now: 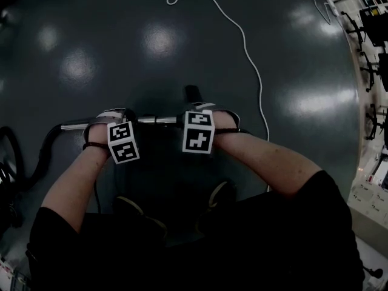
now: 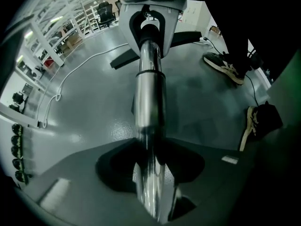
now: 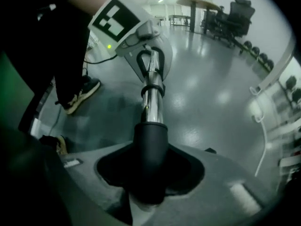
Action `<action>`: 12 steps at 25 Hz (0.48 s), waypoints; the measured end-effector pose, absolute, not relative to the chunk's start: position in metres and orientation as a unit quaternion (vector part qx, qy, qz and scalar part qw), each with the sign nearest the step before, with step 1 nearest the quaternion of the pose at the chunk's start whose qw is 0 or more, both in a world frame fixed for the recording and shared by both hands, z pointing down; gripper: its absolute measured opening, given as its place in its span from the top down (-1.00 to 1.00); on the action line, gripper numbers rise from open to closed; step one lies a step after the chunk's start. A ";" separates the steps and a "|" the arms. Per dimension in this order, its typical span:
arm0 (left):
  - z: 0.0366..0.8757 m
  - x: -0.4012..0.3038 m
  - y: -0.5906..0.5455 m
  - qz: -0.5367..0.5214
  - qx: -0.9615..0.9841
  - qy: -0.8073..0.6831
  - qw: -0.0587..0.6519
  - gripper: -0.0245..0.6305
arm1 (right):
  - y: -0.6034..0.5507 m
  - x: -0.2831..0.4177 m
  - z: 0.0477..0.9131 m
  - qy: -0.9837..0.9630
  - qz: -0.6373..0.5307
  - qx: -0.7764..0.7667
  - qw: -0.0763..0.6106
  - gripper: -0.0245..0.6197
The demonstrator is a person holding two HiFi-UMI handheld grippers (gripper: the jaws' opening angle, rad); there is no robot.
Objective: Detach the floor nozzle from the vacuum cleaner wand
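Note:
A chrome wand (image 1: 159,120) lies level above the dark floor, across my front. My left gripper (image 2: 150,173) is shut on the chrome tube (image 2: 149,102), pointing straight down. My right gripper (image 3: 149,173) is shut on the black sleeve (image 3: 150,145) at the wand's end. In the left gripper view the black floor nozzle (image 2: 186,37) spreads out behind the right gripper (image 2: 149,29); the sleeve looks seated on the tube. In the head view only a dark stub of the nozzle (image 1: 193,94) shows past the right gripper (image 1: 200,116). The left gripper (image 1: 114,122) sits a hand's width to its left.
A black hose (image 1: 42,156) curves down from the wand's left end. A white cable (image 1: 242,35) snakes over the floor ahead. The person's shoes (image 1: 221,193) stand just below the grippers. Shelves and chairs (image 1: 373,29) line the right side.

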State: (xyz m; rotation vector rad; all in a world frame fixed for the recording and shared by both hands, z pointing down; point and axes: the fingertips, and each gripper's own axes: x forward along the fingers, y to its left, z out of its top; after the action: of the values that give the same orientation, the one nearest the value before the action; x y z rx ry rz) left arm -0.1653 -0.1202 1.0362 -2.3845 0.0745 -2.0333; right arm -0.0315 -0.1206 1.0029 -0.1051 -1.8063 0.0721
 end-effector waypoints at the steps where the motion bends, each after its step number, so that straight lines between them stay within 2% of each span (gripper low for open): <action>1: 1.035 -0.165 -0.120 -0.647 -0.762 0.022 -0.001 0.41 | -0.125 -0.030 1.002 -0.782 -0.014 -0.029 0.623 0.46; 4: 1.030 -0.166 -0.122 -0.642 -0.766 0.022 -0.018 0.41 | -0.143 -0.028 0.999 -0.752 -0.167 0.022 0.637 0.46; 6: 1.028 -0.167 -0.123 -0.640 -0.768 0.027 -0.024 0.41 | -0.150 -0.029 0.996 -0.739 -0.214 0.038 0.638 0.46; 8: 1.028 -0.168 -0.123 -0.641 -0.767 0.029 -0.024 0.41 | -0.147 -0.029 1.000 -0.750 -0.187 0.023 0.634 0.46; 12: 1.028 -0.164 -0.121 -0.642 -0.766 0.024 -0.020 0.41 | -0.128 -0.031 0.997 -0.797 -0.022 -0.041 0.602 0.47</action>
State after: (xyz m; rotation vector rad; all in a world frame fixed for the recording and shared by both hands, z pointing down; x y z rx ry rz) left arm -0.1642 -0.1205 1.0277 -2.4381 0.0764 -2.0425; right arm -0.0308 -0.1276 0.9970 -0.0955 -1.8456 -0.0514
